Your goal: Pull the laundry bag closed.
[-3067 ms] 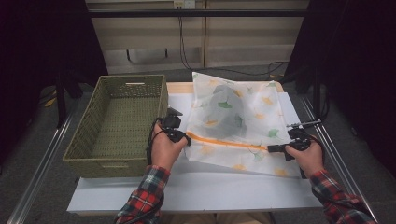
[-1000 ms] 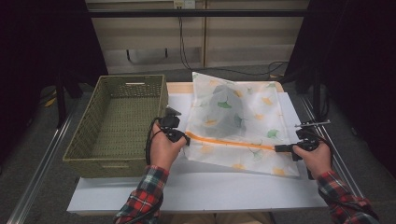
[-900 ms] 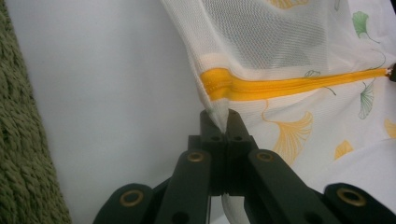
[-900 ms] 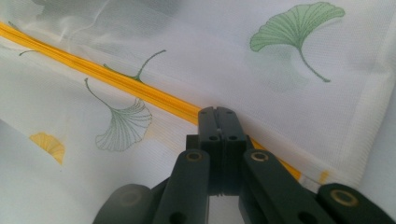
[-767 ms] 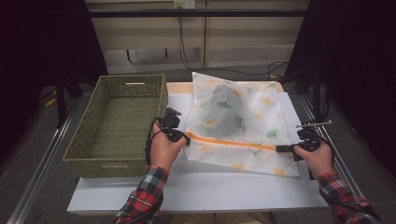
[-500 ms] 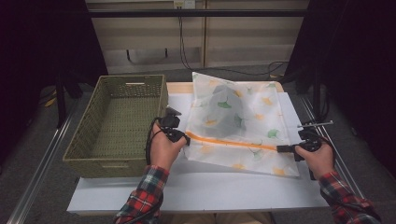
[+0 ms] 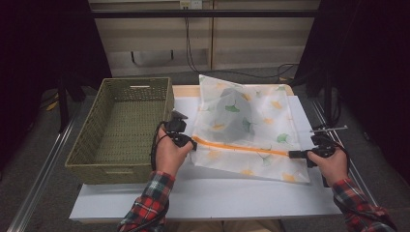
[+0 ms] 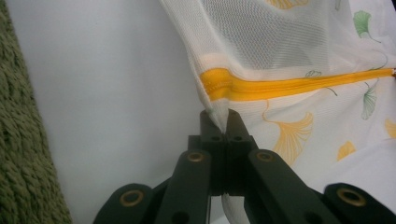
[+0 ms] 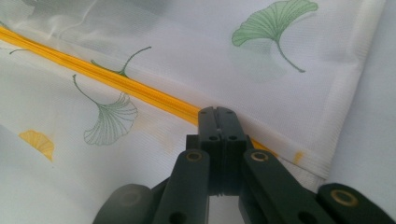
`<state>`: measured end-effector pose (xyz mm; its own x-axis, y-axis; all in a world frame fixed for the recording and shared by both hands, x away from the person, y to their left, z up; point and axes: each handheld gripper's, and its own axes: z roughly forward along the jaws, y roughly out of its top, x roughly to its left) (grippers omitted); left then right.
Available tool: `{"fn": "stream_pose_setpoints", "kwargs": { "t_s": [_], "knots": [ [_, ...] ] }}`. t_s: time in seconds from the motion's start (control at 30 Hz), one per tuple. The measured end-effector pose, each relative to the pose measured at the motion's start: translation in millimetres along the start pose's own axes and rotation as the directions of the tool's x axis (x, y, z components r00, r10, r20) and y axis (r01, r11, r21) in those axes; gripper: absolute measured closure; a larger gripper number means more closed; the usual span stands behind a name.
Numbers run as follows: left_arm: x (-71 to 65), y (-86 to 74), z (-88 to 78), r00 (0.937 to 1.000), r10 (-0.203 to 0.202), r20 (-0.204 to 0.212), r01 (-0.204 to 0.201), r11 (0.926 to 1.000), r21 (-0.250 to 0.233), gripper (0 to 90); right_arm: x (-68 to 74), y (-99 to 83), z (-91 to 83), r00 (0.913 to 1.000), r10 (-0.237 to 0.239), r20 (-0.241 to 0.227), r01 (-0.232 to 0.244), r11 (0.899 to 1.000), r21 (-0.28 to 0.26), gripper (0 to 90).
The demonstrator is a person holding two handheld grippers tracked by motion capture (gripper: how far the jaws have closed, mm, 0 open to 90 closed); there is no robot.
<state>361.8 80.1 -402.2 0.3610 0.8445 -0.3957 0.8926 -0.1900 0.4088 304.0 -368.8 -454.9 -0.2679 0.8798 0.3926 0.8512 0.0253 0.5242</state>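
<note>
A white mesh bag [image 7: 261, 113] printed with ginkgo leaves lies on the white table top [image 7: 217, 193], and an orange zipper [image 7: 241, 146] runs across its near part. A grey shape shows through the mesh. My left gripper [image 7: 193, 144] is shut on the bag's left edge just below the zipper's end; in the left gripper view the jaws [image 8: 222, 119] pinch a corner of the mesh [image 8: 280, 37] under the zipper [image 8: 289, 86]. My right gripper [image 7: 292, 154] is shut on the zipper's right end, and its jaws [image 9: 218, 114] cover the orange line [image 9: 116, 81] near the bag's hem [image 9: 345, 93].
A green woven basket [image 7: 121, 125] stands on the left of the table, close beside my left hand; its wall [image 8: 23, 154] is at the left edge of the left gripper view. Metal rails run along both sides of the table. Cables hang at the back.
Since the earliest frame my right gripper has slid a little to the right along the zipper, toward the bag's right edge. Over the last second neither hand has moved.
</note>
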Motion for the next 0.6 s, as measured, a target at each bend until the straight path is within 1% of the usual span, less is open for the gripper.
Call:
{"fn": "stream_pose_setpoints", "kwargs": {
  "t_s": [0.03,0.1,0.13,0.27,0.3,0.33,0.43,0.57,0.6],
  "knots": [
    [-0.1,-0.1,0.0,1.0,0.002,-0.005,-0.002,1.0,-0.001,89.7,-0.8,-0.3,-0.3,1.0,0.002,-0.005,-0.002,1.0,-0.001,90.0],
    [-0.8,0.0,0.2,1.0,-0.005,0.0,0.005,1.0,-0.002,89.7,-1.6,-0.7,-1.1,1.0,0.002,0.005,-0.002,1.0,-0.003,90.0],
    [-0.7,0.3,0.1,1.0,0.003,-0.002,-0.003,1.0,-0.004,89.7,-2.2,-0.8,-1.7,1.0,0.0,0.007,0.0,1.0,-0.003,90.0],
    [-0.8,0.6,-0.4,1.0,0.0,0.002,0.0,1.0,0.0,89.7,-2.8,-1.5,-2.8,1.0,0.003,0.003,-0.003,1.0,-0.006,90.0],
    [-0.2,0.8,-0.7,1.0,0.008,-0.003,-0.008,1.0,0.0,89.7,-2.6,-1.6,-2.8,1.0,0.004,0.006,-0.004,1.0,-0.005,90.0],
    [-0.1,0.8,-0.6,1.0,0.006,-0.001,-0.006,1.0,0.001,89.7,-2.6,-1.7,-2.8,0.9999,0.0,0.013,0.0,1.0,-0.002,90.0],
    [-0.1,1.0,-0.7,1.0,0.005,0.001,-0.005,1.0,0.002,89.7,-3.9,-2.3,-3.6,1.0,0.003,0.006,-0.002,1.0,-0.008,90.0],
    [-0.3,1.3,-0.9,1.0,0.004,-0.001,-0.004,1.0,-0.003,89.7,-3.8,-2.2,-4.3,1.0,0.0,0.009,0.0,1.0,-0.009,90.0],
    [-0.1,1.2,-1.1,1.0,0.002,-0.005,-0.002,1.0,-0.001,89.7,-4.1,-2.4,-4.4,0.9998,-0.001,0.019,0.001,1.0,-0.006,90.0]
  ]
}}
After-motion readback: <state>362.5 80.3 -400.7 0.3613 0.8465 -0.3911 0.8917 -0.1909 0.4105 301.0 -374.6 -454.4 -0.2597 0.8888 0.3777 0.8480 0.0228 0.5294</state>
